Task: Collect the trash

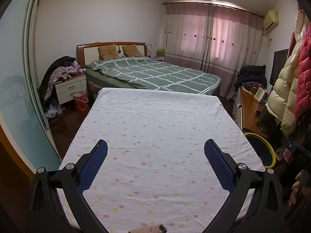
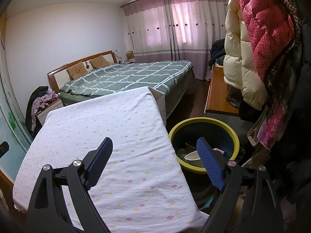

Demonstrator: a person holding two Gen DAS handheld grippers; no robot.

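A table under a white cloth with small pink and yellow flowers (image 1: 155, 128) (image 2: 108, 128) fills both views. My left gripper (image 1: 155, 147) hangs open above its near half, nothing between the blue pads. My right gripper (image 2: 154, 145) is open over the table's right edge, empty, with one finger above the bin. The yellow-rimmed dark bin (image 2: 204, 141) (image 1: 260, 147) stands on the floor right of the table. Inside it lie a white cup or bowl (image 2: 192, 156) and other scraps. A small pink patterned thing (image 1: 149, 229) shows at the bottom edge of the left wrist view.
A bed with a green checked cover (image 1: 155, 73) (image 2: 126, 75) stands beyond the table. Hanging coats (image 2: 258, 44) crowd the right side above a wooden desk (image 2: 219, 91). A nightstand piled with clothes (image 1: 68, 83) and a red bucket (image 1: 80, 101) stand at the left. A hand (image 1: 299, 188) shows at the right.
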